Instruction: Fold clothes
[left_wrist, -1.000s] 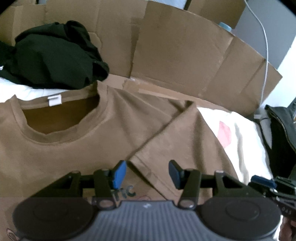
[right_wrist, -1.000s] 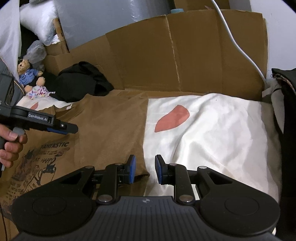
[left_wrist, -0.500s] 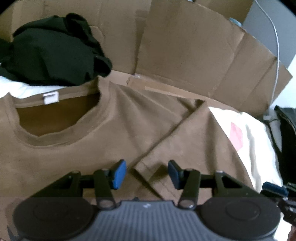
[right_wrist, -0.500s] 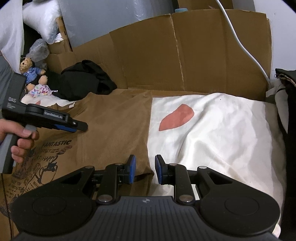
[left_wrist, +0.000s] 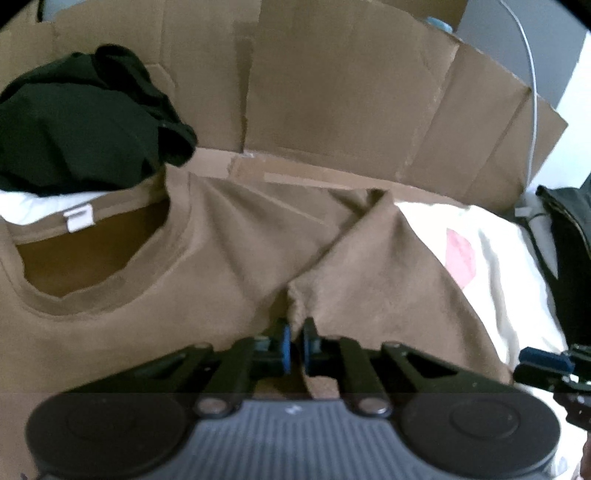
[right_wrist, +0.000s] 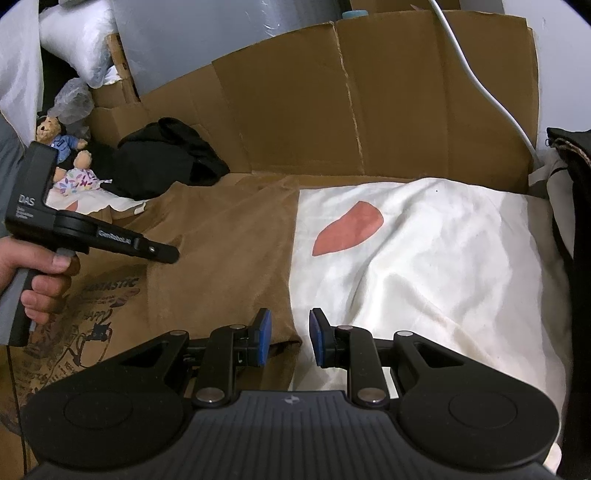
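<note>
A brown T-shirt (left_wrist: 229, 266) lies face up on the bed, collar (left_wrist: 110, 291) at the left, its right sleeve (left_wrist: 384, 280) folded in over the chest. My left gripper (left_wrist: 294, 349) is shut on the sleeve's hem, and the cloth puckers up from the pads. In the right wrist view the same shirt (right_wrist: 229, 251) shows its printed front, with the left gripper (right_wrist: 173, 255) held by a hand above it. My right gripper (right_wrist: 291, 343) stands open low over the shirt's side edge, the pads apart and not pressing the cloth.
A black garment (left_wrist: 85, 122) is heaped at the back left against a cardboard wall (left_wrist: 332, 92). A white sheet (right_wrist: 424, 258) with a pink patch covers the bed to the right. Two teddy bears (right_wrist: 61, 146) sit far left; a dark bag (right_wrist: 576, 229) lines the right edge.
The left jaws have closed from wide apart onto the sleeve hem, lifting a pucker of cloth. The right gripper has kept still.
</note>
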